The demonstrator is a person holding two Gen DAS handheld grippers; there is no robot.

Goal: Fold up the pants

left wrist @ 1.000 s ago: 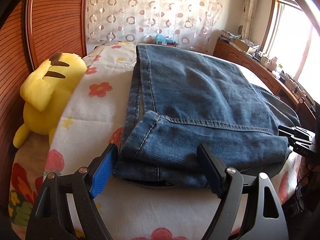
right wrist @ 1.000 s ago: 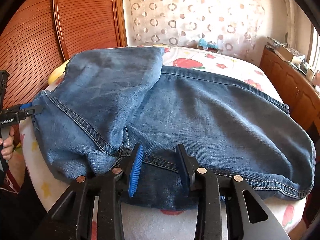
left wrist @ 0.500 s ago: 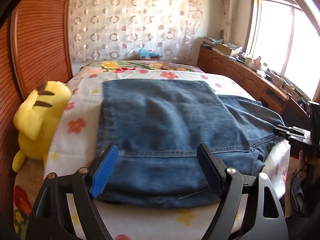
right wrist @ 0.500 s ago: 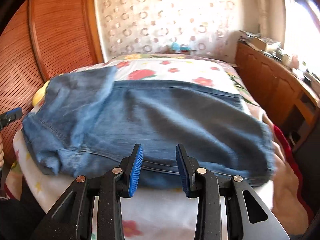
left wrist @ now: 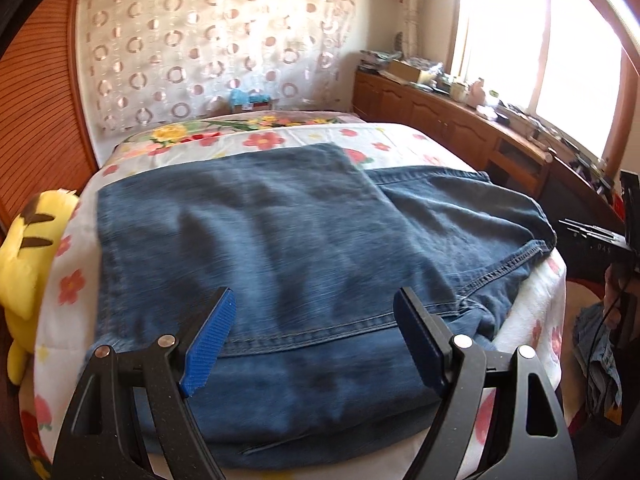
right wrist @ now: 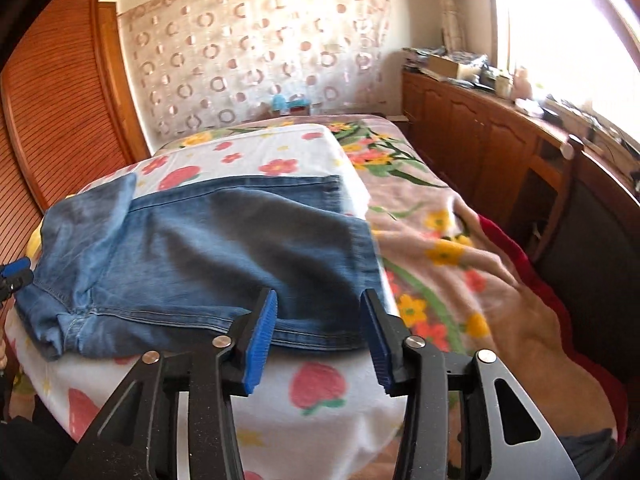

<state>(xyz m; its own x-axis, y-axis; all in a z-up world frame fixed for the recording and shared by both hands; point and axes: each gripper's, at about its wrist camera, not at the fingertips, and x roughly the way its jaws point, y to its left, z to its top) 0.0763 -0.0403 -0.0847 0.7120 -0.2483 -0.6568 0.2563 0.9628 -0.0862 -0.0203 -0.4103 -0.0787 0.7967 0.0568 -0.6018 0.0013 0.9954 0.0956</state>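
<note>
Folded pants (left wrist: 280,240) lie beyond the wide, empty left hand-held gripper (left wrist: 316,344) and opening right hand-held gripper (right wrist: 318,336).

Yellow plush toy (left wrist: 28,256) at left edge; floral bed sheet (left wrist: 260,140) center; wooden cabinet (left wrist: 448,120) w/ clutter upper right; circle-print curtain (left wrist: 208,52) top.

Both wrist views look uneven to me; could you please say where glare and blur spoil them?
Left wrist view: the window is blown out white, the jeans slightly smeared. Right wrist view: the window glares too, the flowered blanket streaks with motion blur.
</note>
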